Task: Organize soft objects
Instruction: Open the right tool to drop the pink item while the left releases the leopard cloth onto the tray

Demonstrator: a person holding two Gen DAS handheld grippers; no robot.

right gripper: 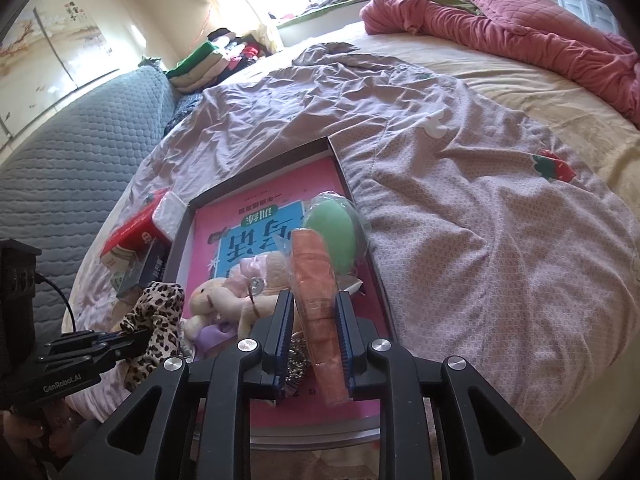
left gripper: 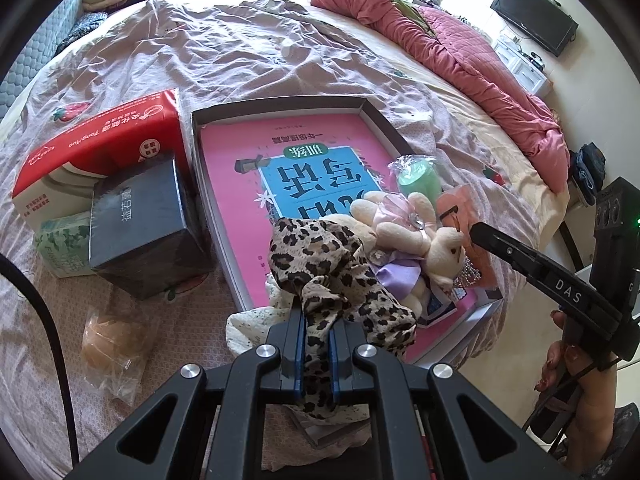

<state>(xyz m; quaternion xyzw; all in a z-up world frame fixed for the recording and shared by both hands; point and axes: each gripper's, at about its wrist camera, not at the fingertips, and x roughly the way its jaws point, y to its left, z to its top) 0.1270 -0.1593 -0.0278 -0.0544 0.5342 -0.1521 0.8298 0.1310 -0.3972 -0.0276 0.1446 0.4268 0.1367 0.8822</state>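
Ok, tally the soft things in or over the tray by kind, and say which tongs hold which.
Leopard-print cloth: 1, held by left tongs
Plush toy: 1, lying in the tray
Green sponge: 1, wrapped, in the tray
Orange sponge: 1, wrapped, held by right tongs
Total: 4

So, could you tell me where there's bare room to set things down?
Free: the far half of the pink book inside the shallow box, and the bedspread beyond it. Crowded: the box's near corner, around the plush bunny and leopard cloth.
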